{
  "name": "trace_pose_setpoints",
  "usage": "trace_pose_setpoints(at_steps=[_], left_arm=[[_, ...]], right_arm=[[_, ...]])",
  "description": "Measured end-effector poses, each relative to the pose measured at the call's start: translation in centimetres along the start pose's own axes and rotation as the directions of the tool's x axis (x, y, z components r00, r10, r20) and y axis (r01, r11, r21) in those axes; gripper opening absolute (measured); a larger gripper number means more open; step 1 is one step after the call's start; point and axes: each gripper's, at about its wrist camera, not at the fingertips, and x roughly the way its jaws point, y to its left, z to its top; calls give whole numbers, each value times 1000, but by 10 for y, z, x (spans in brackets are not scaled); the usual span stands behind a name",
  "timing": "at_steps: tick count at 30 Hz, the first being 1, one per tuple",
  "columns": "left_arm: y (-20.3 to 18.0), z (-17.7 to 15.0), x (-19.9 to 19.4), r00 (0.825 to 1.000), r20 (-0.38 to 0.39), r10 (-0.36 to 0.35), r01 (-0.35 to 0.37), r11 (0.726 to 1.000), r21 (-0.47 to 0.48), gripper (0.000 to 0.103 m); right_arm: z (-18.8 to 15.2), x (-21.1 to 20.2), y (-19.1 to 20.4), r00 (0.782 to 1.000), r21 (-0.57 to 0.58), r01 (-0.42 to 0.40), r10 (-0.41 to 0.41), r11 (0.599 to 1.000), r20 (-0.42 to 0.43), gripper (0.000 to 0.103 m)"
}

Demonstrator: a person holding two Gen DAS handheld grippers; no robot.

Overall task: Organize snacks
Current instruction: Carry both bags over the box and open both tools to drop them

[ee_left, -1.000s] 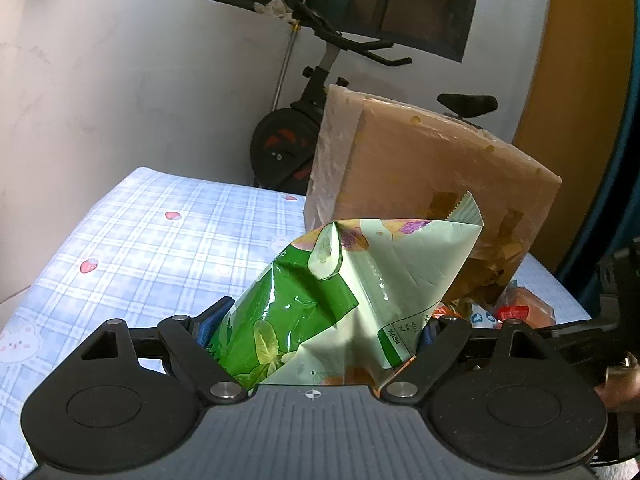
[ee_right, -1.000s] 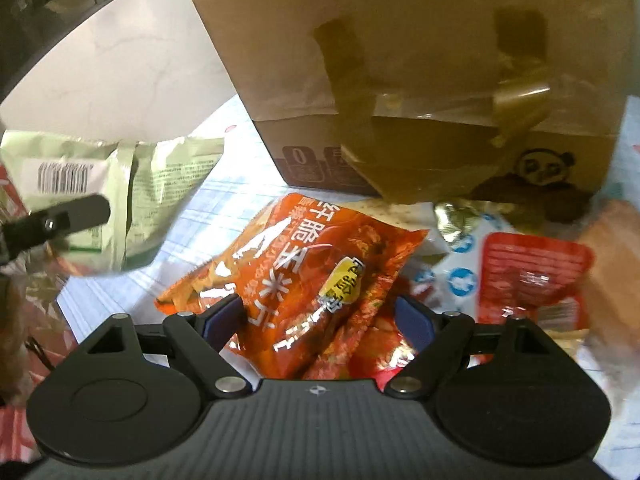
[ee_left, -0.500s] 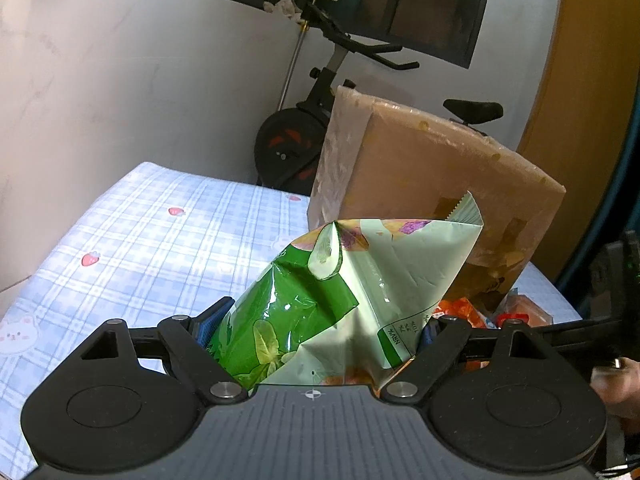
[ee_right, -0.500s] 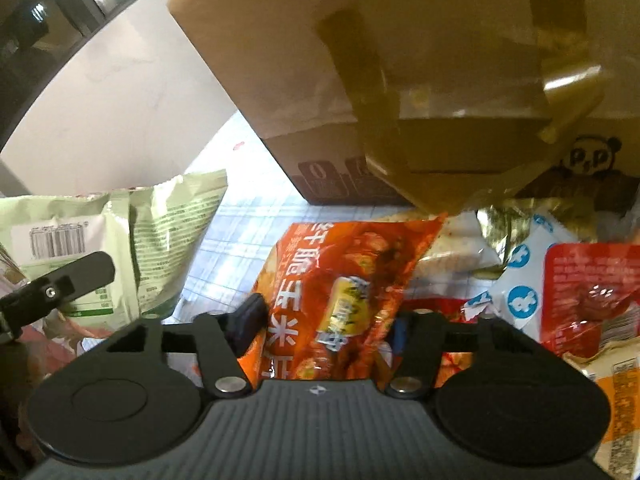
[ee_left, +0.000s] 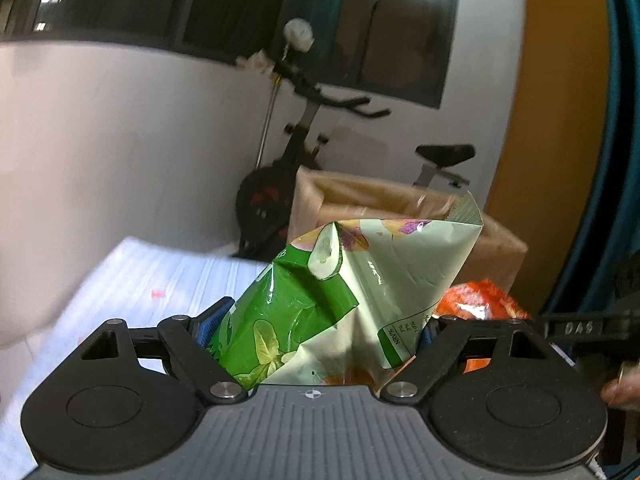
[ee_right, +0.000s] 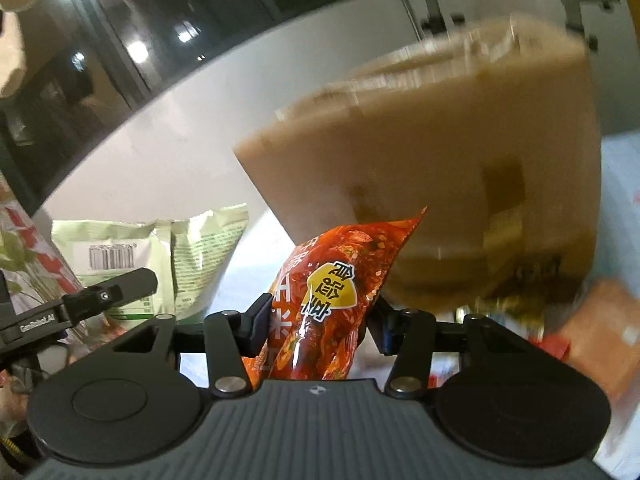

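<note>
Since a second ago both bags have come up off the pale checked cloth (ee_left: pixel 132 280): the red snack bag (ee_right: pixel 332 300), then lying flat among the other packets, now stands up between the jaws of the right gripper (ee_right: pixel 316 320), and the cardboard box (ee_right: pixel 460 184) has dropped lower in both views, its open top now visible from the left wrist. The right jaws are closing, with both pads already against the bag's sides. The left gripper (ee_left: pixel 316 328) stands wide yet pinches the green snack bag (ee_left: pixel 344 300), a pad on each side. Each bag's long axis runs up and away from its jaws, top corner pointing at the box. The box lies straight ahead on the far side, slightly right of the left gripper; the red bag looks the nearer to its wall. The next move, as I judge it, is carrying a bag over the rim, and both still sit below or about level with it.
</note>
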Motion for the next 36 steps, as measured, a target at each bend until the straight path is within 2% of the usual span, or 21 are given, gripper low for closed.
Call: trace_pose_setpoints(at_steps=[8,16,23,28,36], left_arm=[[-24,56,-5,993,116,-35,32,999,24,87],[-57,106,34,978,185,-94,88,995,44,87],[-80,132,95,969,181,-169,173,985,-8,87],[-84,131,135,964,139,-227,238,969,-65,87],[-87,119,189,979,53,-196,198,979,-50,89]], right_arm=[[55,-44,10,983,-72,-14,27,997,179,52],[114,-52,-5,954,-106,104,-69,989,293,52],[141,-21,-30,936,-162,251,-197,954,290,52],[140,2,-42,928,-208,319,-260,925,267,52],[129,29,-56,930,-226,349,-306,910,204,52]])
